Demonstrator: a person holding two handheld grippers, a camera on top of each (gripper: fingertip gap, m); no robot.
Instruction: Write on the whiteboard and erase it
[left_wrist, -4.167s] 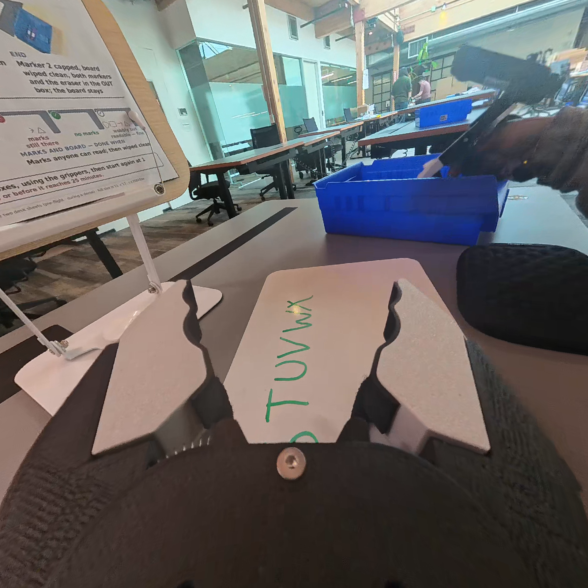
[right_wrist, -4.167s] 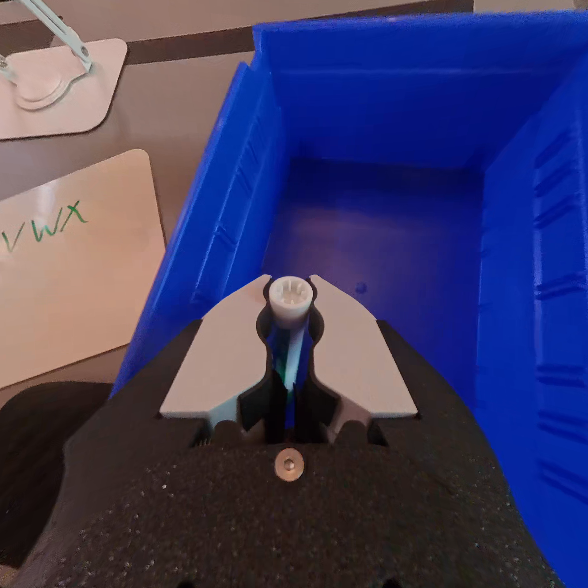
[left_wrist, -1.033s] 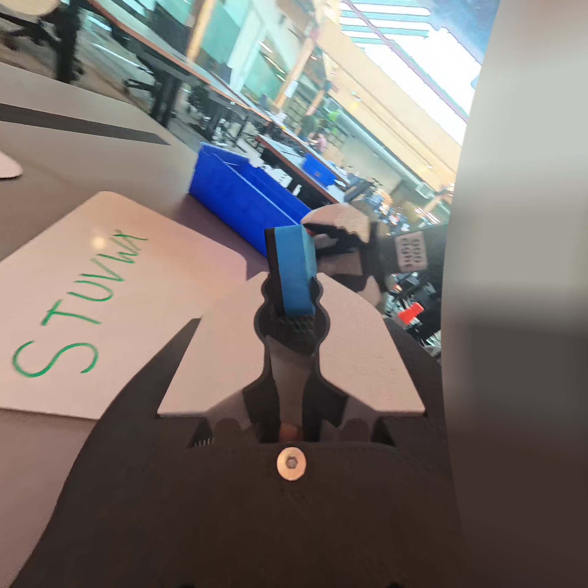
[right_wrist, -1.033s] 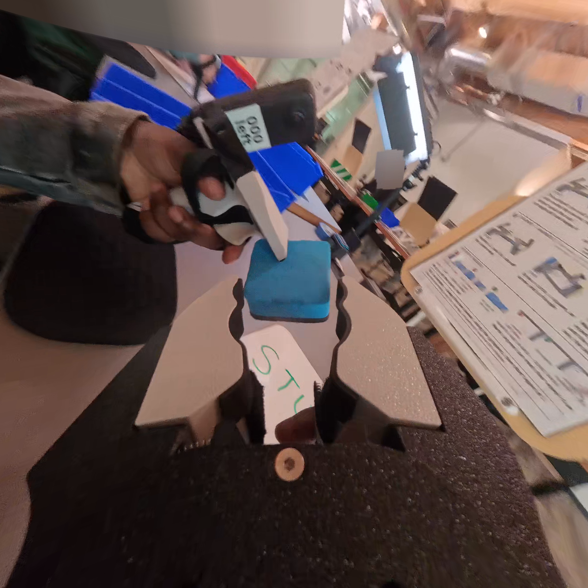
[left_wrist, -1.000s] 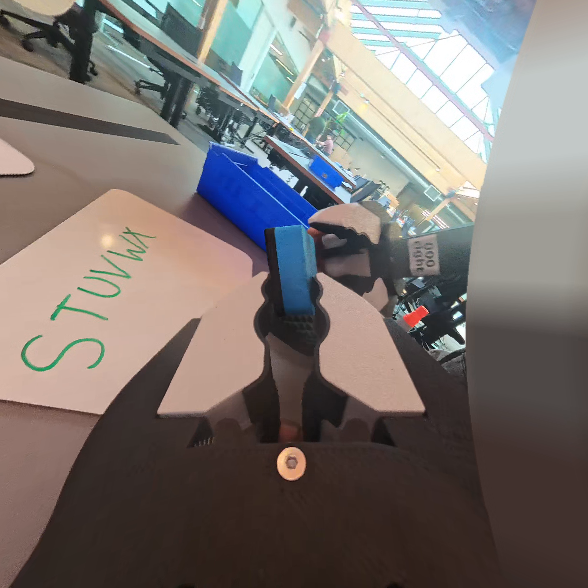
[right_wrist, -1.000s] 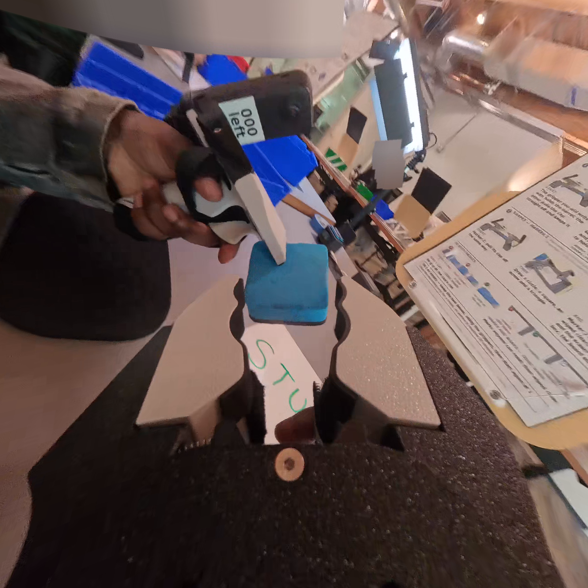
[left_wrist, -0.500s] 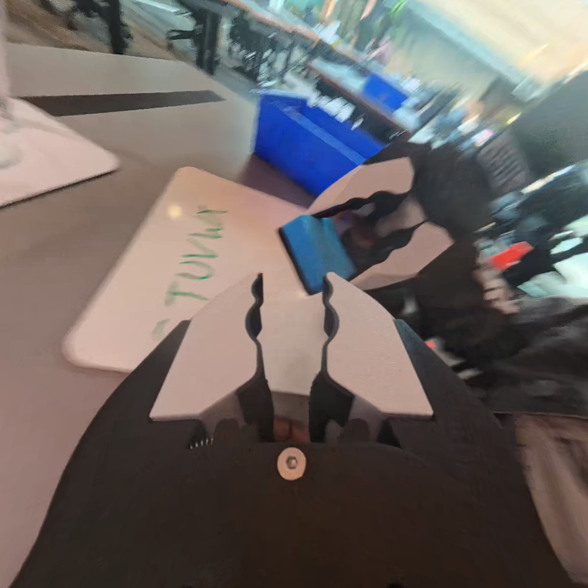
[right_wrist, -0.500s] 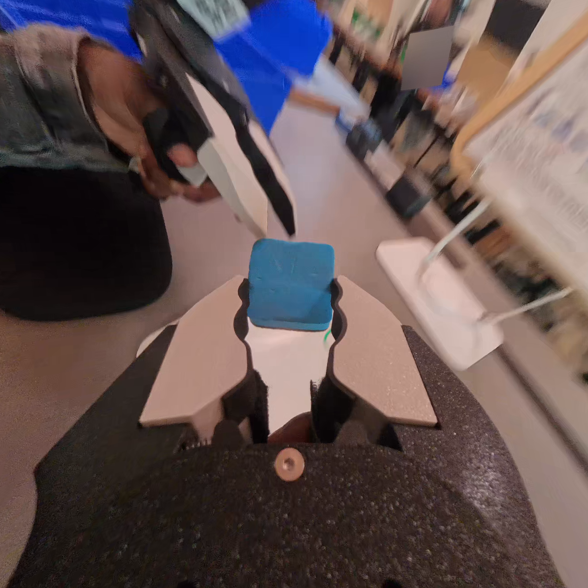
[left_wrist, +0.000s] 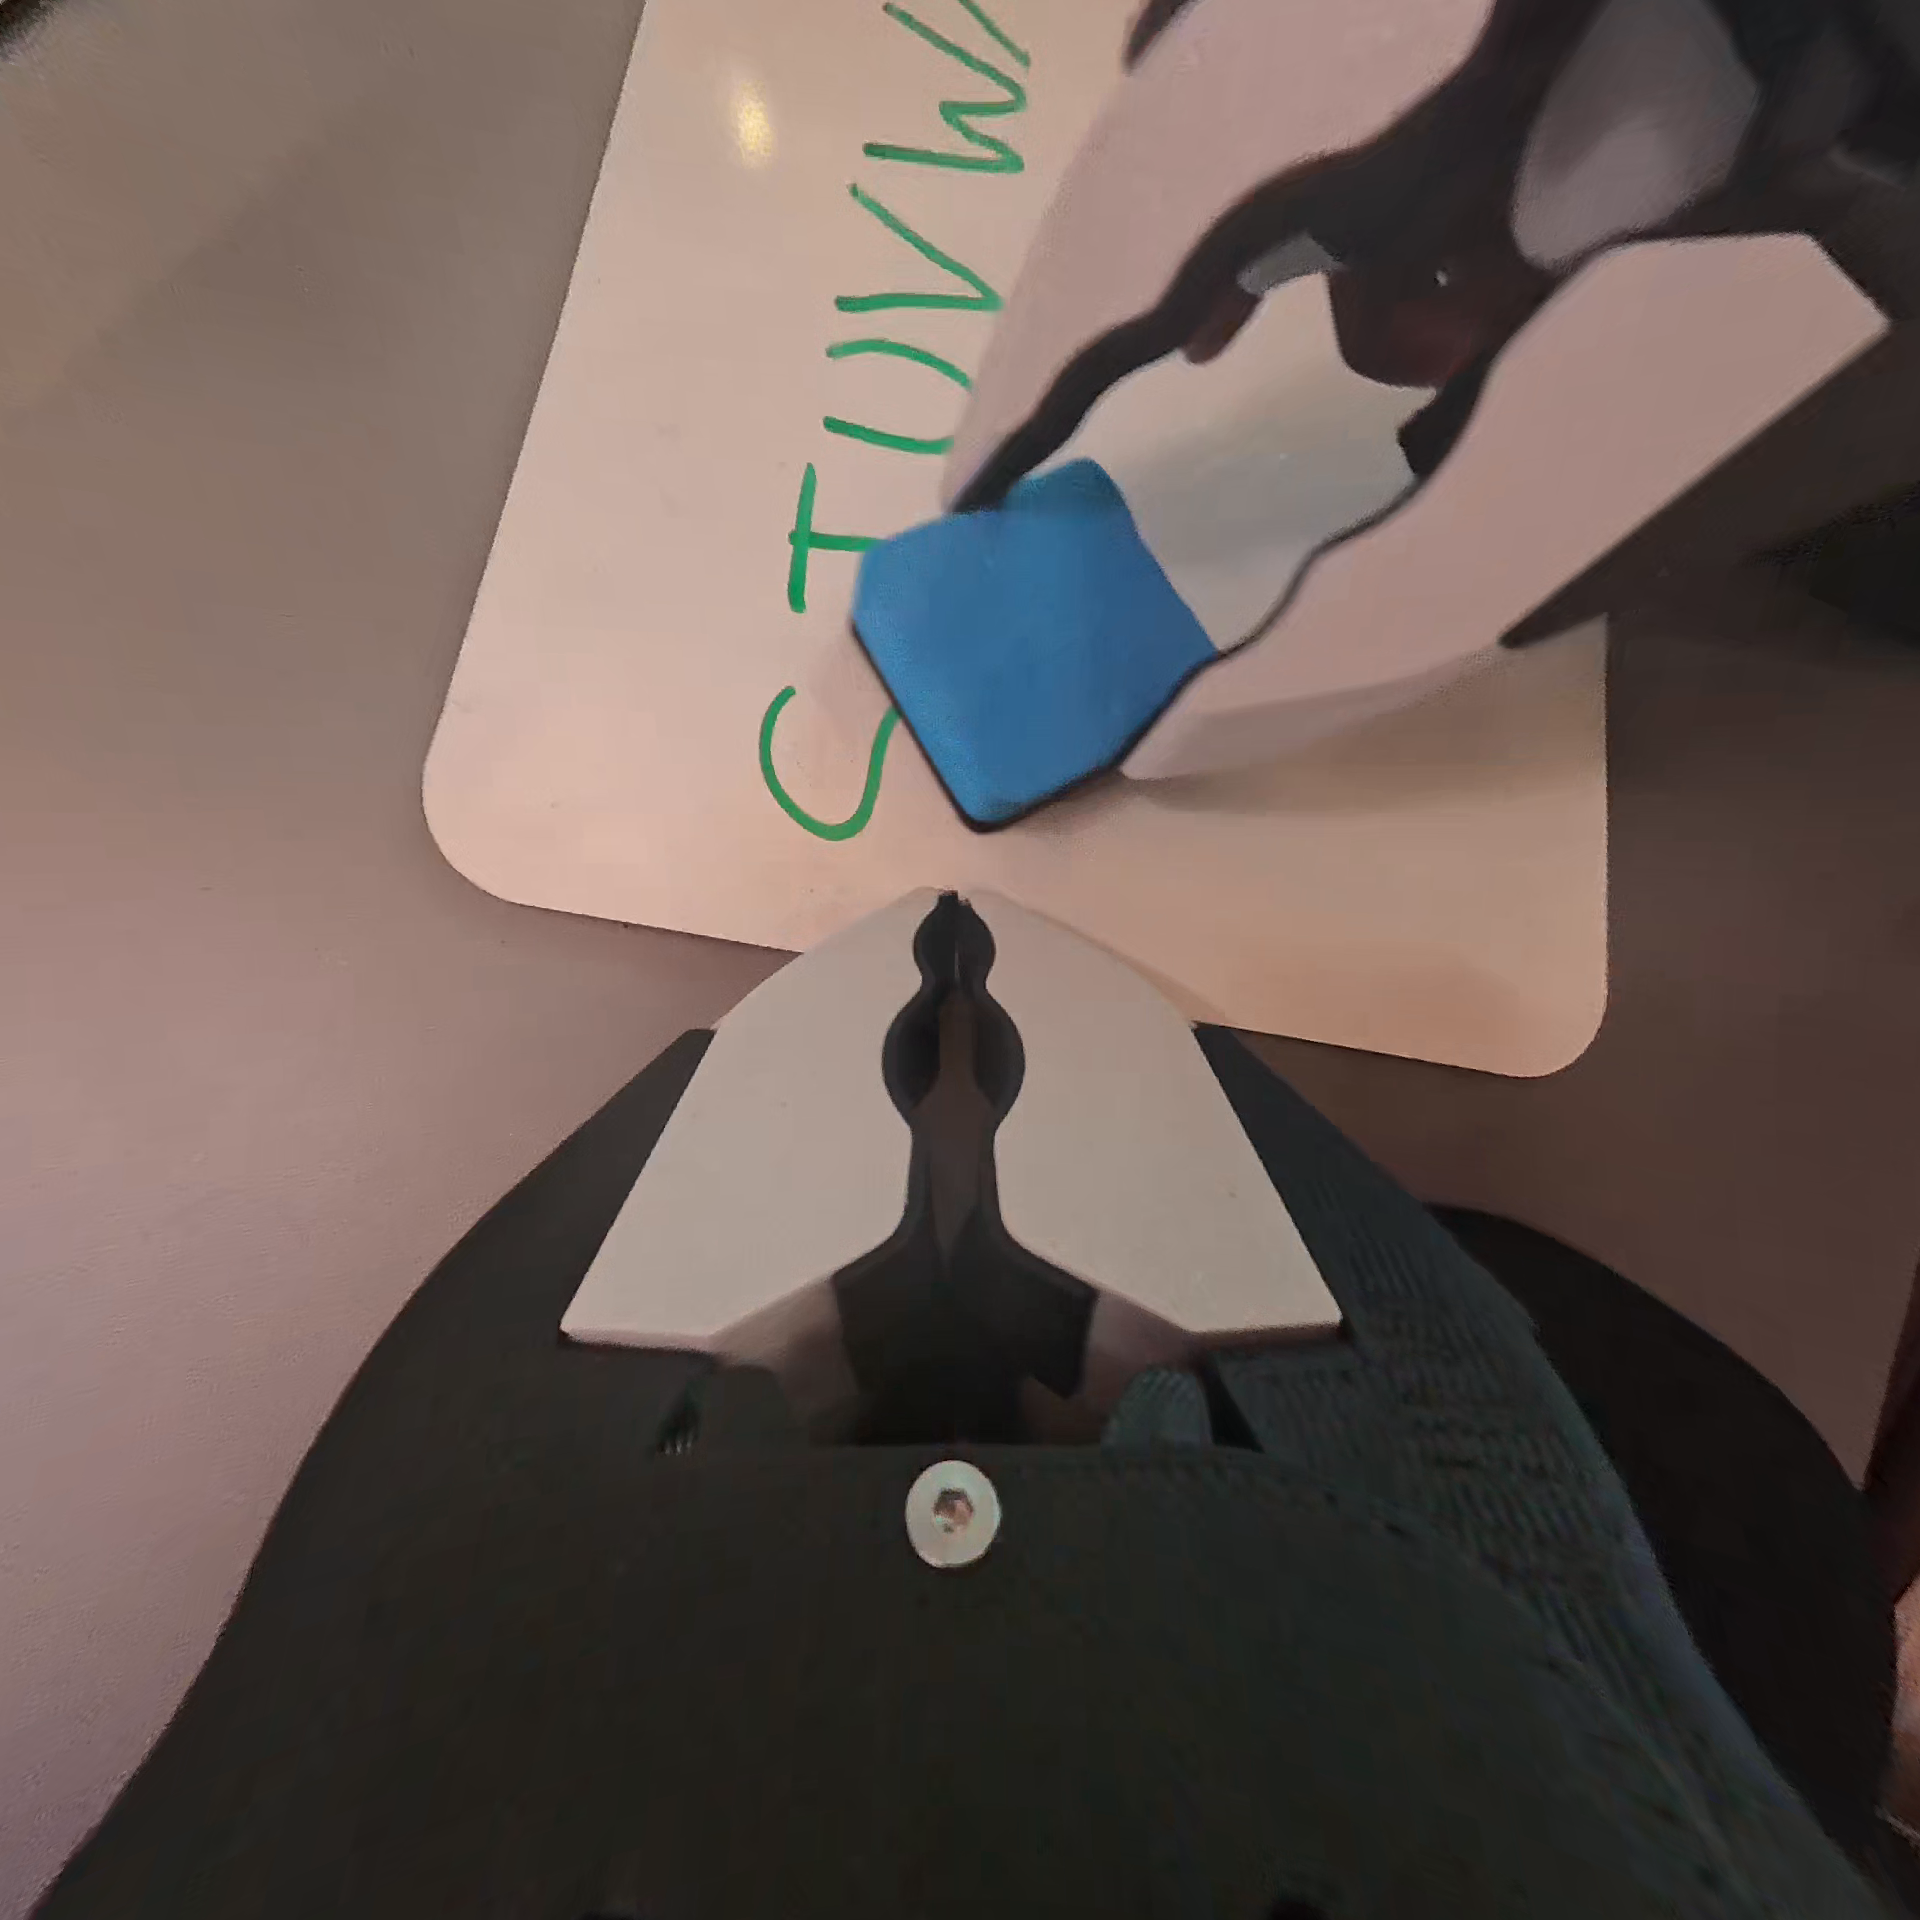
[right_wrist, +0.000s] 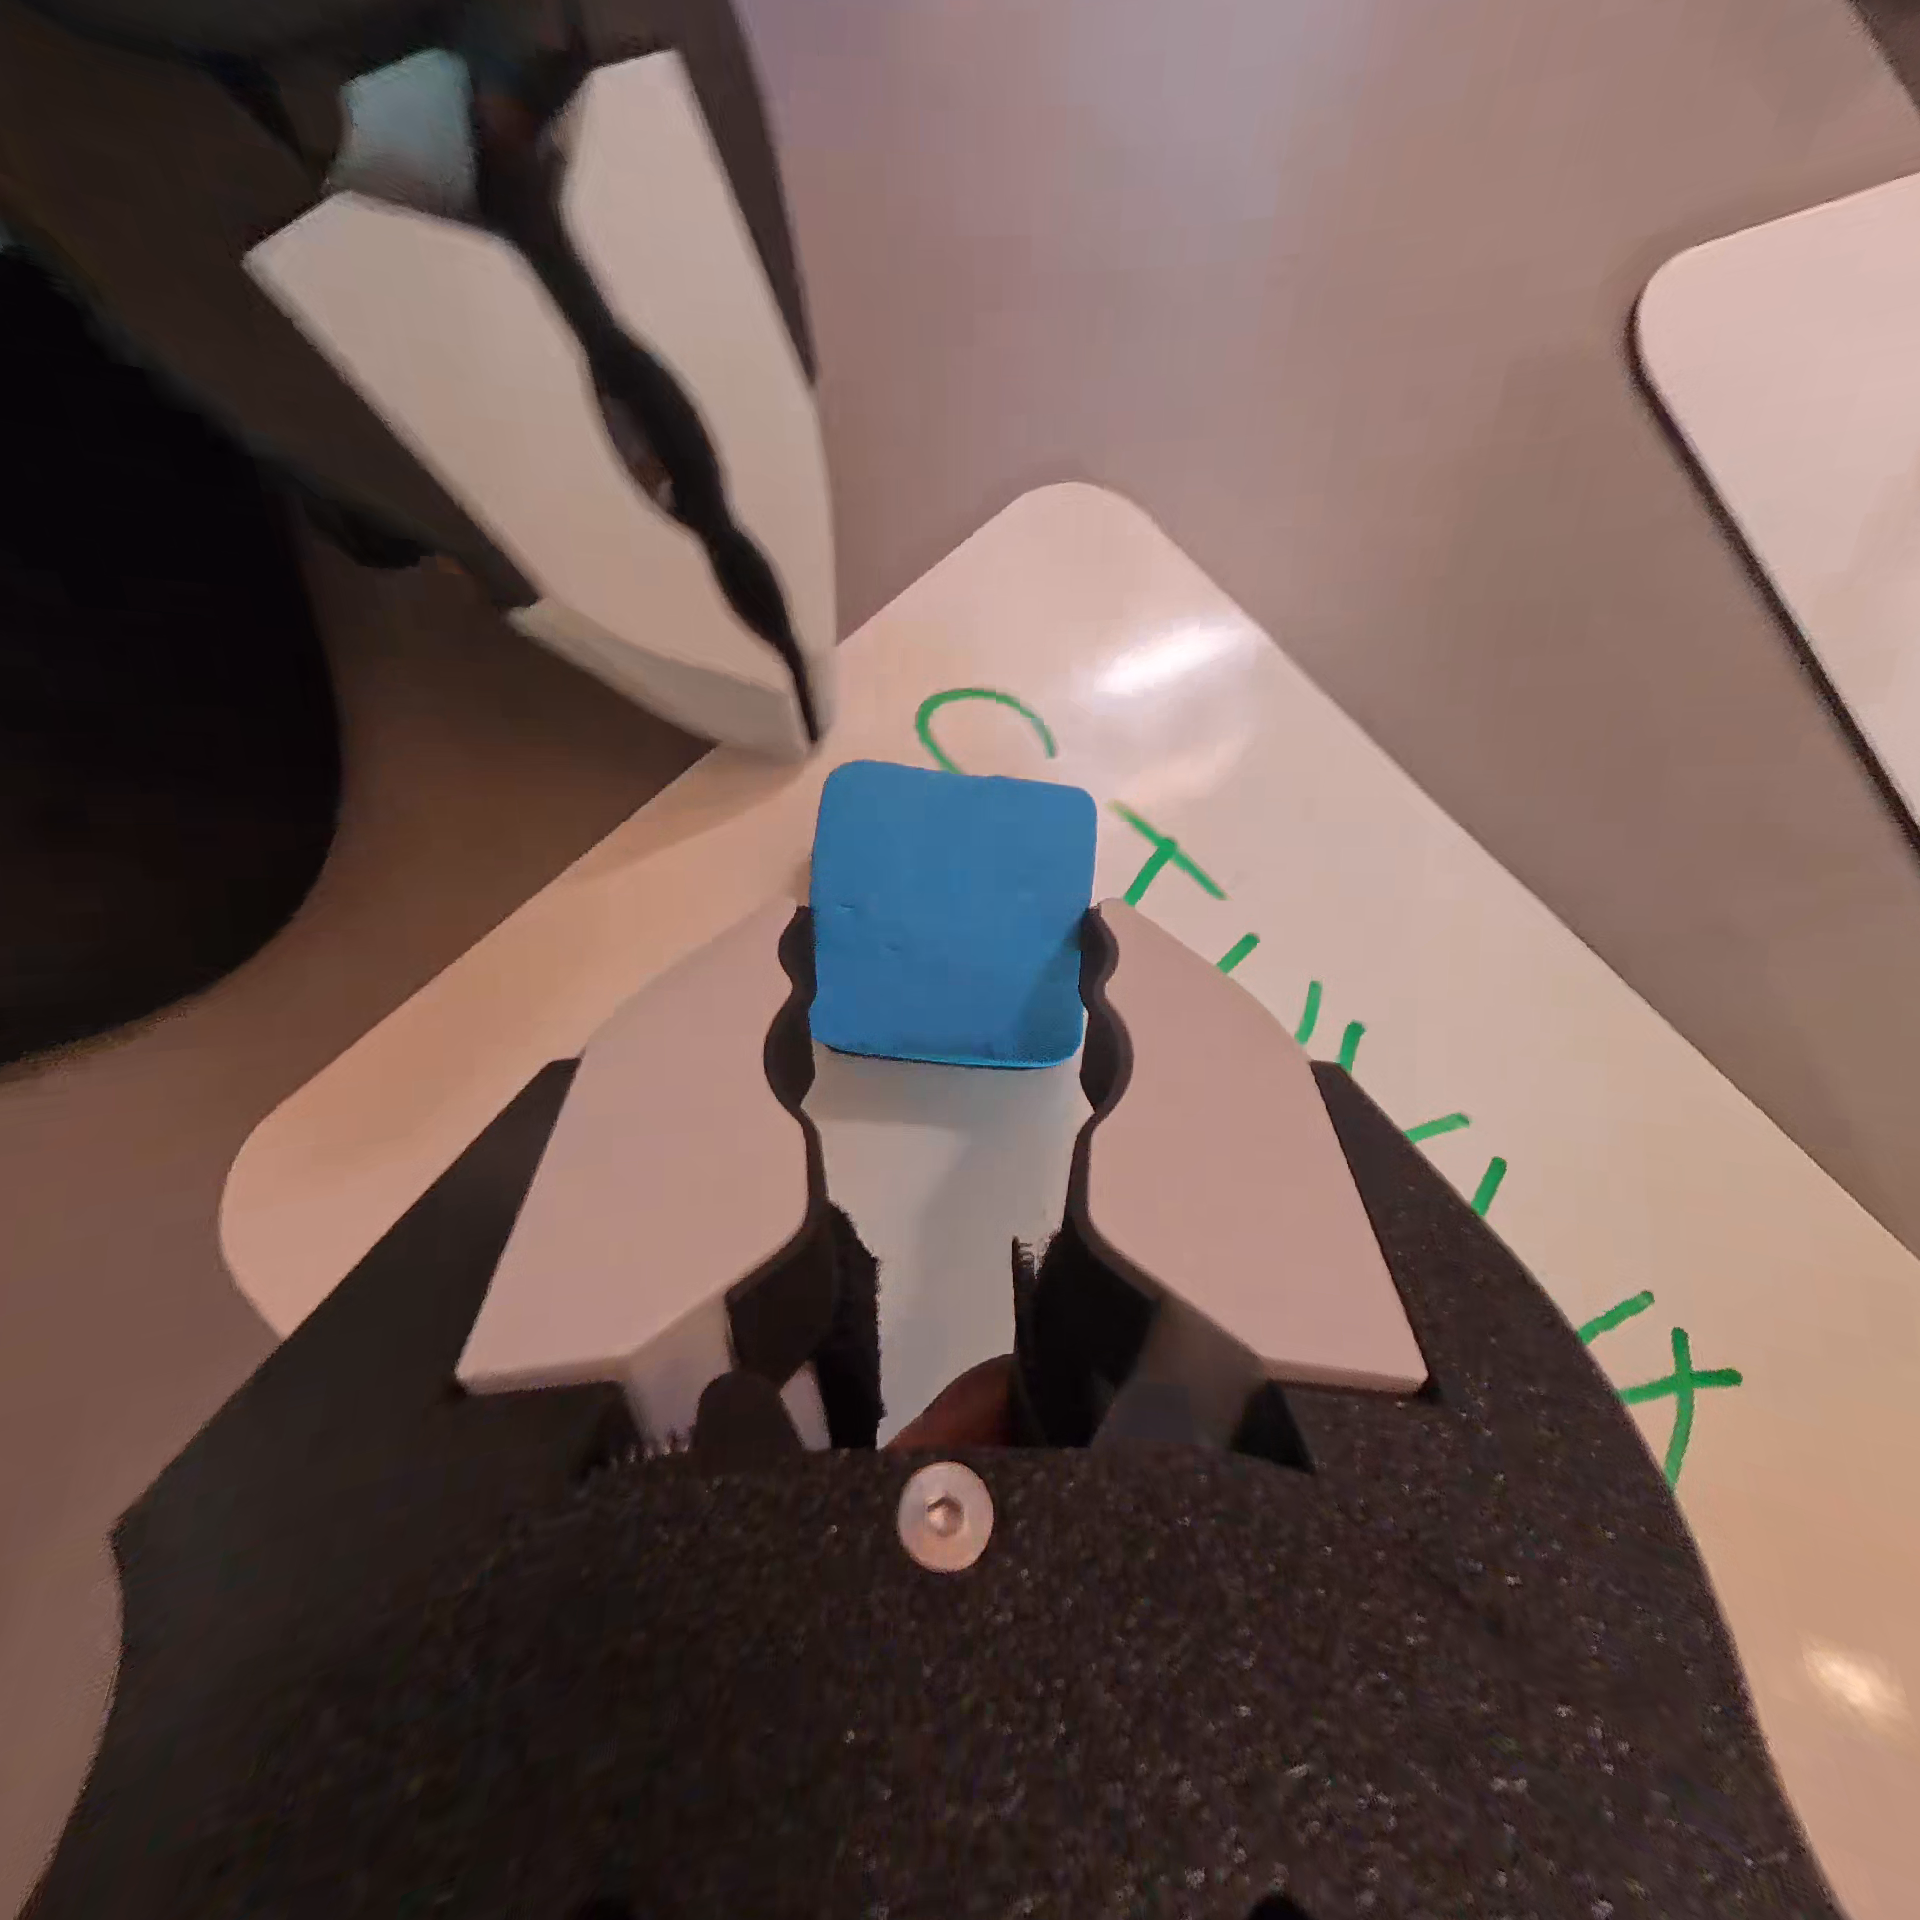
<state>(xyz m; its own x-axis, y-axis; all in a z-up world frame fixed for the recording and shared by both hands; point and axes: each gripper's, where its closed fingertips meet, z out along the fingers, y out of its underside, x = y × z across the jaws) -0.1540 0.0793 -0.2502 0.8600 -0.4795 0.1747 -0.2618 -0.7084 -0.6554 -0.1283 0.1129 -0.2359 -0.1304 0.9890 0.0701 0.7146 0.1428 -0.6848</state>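
Whiteboard (left_wrist: 644, 582) lies flat on the grey table (left_wrist: 208, 520), green marker letters (left_wrist: 894, 260) running along it, and the blue eraser (left_wrist: 1023, 644) now sits on the board at the first letter, covering part of it. Big change vs a sec ago: eraser was held up in the air by the left gripper w/ the right one coming in around it; half a sec ago it had passed to the right, and now it's down on the board surface, so handover is done and, as I read it, the erase step is starting. No letters look wiped yet, so writing part seems finished, erasing barely begun. Right gripper (right_wrist: 945, 925) is clamped on the eraser (right_wrist: 951, 914), fingers partly apart at eraser width, gripping its two sides near the tips, black felt side down on the board (right_wrist: 1351, 790). Left gripper (left_wrist: 948, 909) has let go and is now closed w/ nothing in it, tips meeting, sitting at the near edge of the board; in the right wrist view it (right_wrist: 800, 696) shows just beside the eraser, tips at the board edge, maybe pinning it, can't tell if touching. Black pad (right_wrist: 145, 727) lies off to the side on the table
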